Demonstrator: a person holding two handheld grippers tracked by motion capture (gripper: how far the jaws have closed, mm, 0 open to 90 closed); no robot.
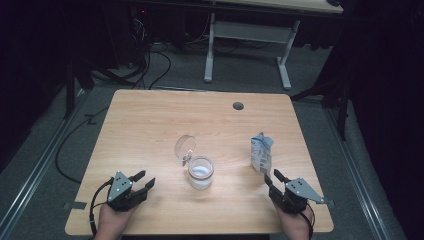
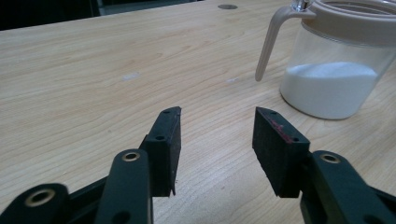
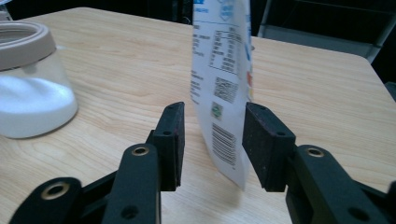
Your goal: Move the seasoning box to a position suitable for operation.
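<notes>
A clear glass jar (image 1: pixel 201 173) holding white powder stands near the middle of the wooden table (image 1: pixel 150 120), its hinged lid (image 1: pixel 184 146) flipped open behind it. The jar (image 2: pixel 337 70) appears to the upper right in the left gripper view and the jar (image 3: pixel 29 84) sits at the left in the right gripper view. A white and blue pouch (image 1: pixel 261 153) stands upright to the jar's right. My left gripper (image 1: pixel 144 181) rests open at the front left. My right gripper (image 1: pixel 271 177) is open just before the pouch (image 3: pixel 224 79), whose lower edge reaches between its jaws.
A round grommet hole (image 1: pixel 238 105) sits near the table's far edge. Beyond the table are a white desk frame (image 1: pixel 247 45) and cables (image 1: pixel 150 60) on the grey floor.
</notes>
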